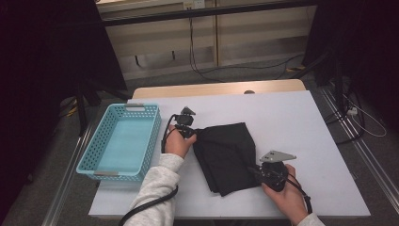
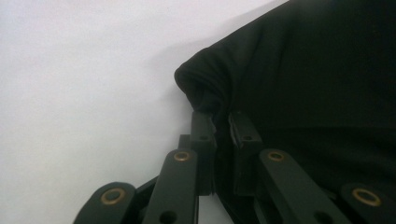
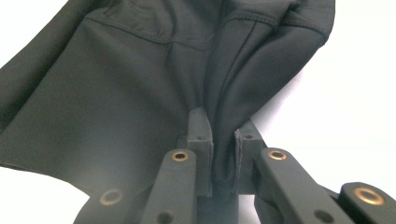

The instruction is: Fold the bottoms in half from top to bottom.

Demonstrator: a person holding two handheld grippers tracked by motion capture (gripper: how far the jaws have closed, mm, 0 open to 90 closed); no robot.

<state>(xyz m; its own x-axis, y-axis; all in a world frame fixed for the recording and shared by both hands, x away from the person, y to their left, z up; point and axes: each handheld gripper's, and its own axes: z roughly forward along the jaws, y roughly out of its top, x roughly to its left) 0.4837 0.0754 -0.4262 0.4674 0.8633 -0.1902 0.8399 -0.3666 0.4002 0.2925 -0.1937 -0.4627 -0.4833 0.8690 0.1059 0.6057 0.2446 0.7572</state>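
A folded black garment (image 1: 226,155) lies in the middle of the white table (image 1: 301,122). My left gripper (image 1: 195,134) is at its upper left corner. In the left gripper view that gripper (image 2: 221,122) pinches a rounded fold of the black cloth (image 2: 303,60), jaws nearly together on it. My right gripper (image 1: 256,170) is at the garment's lower right edge. In the right gripper view this gripper (image 3: 223,127) is shut on a bunched ridge of the fabric (image 3: 140,84) that rises between its jaws.
A light blue perforated basket (image 1: 121,141) stands at the table's left edge, beside my left hand. Bare white table stretches to the right of the garment. Beyond the far edge are cables on the floor and dark stands on both sides.
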